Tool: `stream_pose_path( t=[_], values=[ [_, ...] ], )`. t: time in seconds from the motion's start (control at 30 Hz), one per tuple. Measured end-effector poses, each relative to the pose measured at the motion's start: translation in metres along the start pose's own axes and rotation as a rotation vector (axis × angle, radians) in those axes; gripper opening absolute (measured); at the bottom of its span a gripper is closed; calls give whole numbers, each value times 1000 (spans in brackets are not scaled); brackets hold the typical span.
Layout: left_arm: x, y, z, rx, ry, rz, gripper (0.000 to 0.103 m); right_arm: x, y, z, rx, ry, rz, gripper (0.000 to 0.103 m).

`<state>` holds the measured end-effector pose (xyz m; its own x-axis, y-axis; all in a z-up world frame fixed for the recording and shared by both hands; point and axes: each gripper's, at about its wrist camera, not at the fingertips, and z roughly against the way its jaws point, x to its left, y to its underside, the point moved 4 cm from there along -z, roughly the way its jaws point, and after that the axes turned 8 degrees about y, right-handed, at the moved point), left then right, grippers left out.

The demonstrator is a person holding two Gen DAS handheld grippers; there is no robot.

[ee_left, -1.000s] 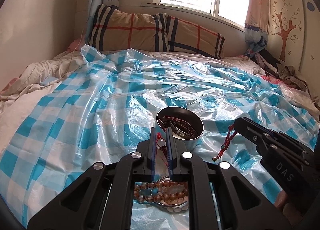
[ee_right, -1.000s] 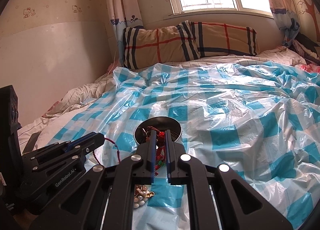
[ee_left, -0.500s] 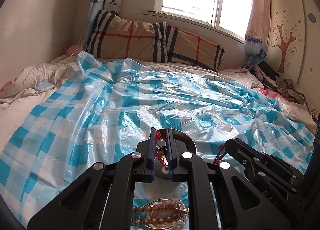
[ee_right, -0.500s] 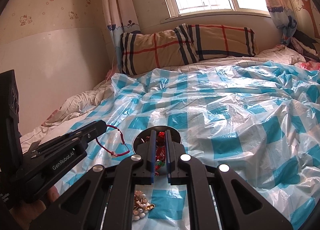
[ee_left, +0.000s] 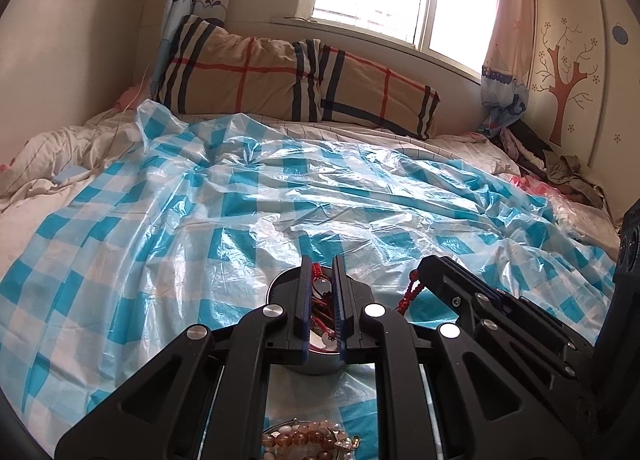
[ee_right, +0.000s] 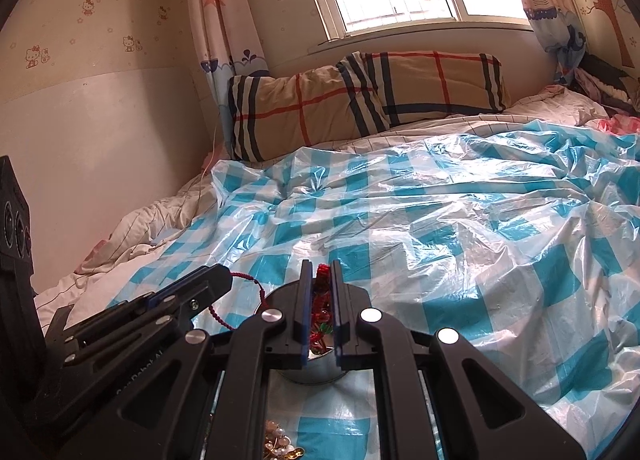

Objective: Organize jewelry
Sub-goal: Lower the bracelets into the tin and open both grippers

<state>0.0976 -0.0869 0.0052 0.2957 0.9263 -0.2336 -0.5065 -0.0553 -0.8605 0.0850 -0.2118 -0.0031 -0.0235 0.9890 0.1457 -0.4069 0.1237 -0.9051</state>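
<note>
My left gripper [ee_left: 322, 260] is shut on a thin red cord bracelet [ee_left: 319, 270] with a pale bead, right over the steel bowl [ee_left: 277, 285]. Beside it on the right, my right gripper [ee_left: 426, 265] holds a red beaded strand [ee_left: 412, 293] that hangs at the bowl's edge. In the right wrist view my right gripper [ee_right: 320, 265] is shut on that red beaded strand [ee_right: 322, 309], which also shows green beads, above the bowl [ee_right: 281, 294]. The left gripper [ee_right: 224, 275] at the left carries its dark red cord loop [ee_right: 249, 287]. The fingers hide most of the bowl's inside.
A crinkled blue-and-white checked plastic sheet [ee_left: 240, 212] covers the bed. Brown beaded bracelets [ee_left: 308, 438] lie just below the left gripper; a pearl and gold piece [ee_right: 280, 446] lies below the right. A striped pillow [ee_left: 288, 88] lies at the headboard, clothes [ee_left: 560, 168] far right.
Both grippers have moved forward with their jewelry, so the bowl now sits under the fingers instead of ahead of them. Both stay shut.
</note>
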Motion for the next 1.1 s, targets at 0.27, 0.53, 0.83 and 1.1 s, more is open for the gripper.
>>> stream_pose_path(
  t=[0.27, 0.53, 0.83, 1.1],
  values=[
    [7, 0, -14, 17, 30, 46, 9, -2, -5, -13, -2, 12, -8, 10],
    [12, 1, -26, 40, 54, 74, 9, -3, -6, -21, 3, 16, -9, 10],
    [20, 4, -38, 69, 77, 127, 9, -3, -5, -30, 17, 9, -9, 10],
    [41, 17, -58, 167, 67, 233, 16, 5, 3, -58, 124, -101, -40, 12]
  ],
)
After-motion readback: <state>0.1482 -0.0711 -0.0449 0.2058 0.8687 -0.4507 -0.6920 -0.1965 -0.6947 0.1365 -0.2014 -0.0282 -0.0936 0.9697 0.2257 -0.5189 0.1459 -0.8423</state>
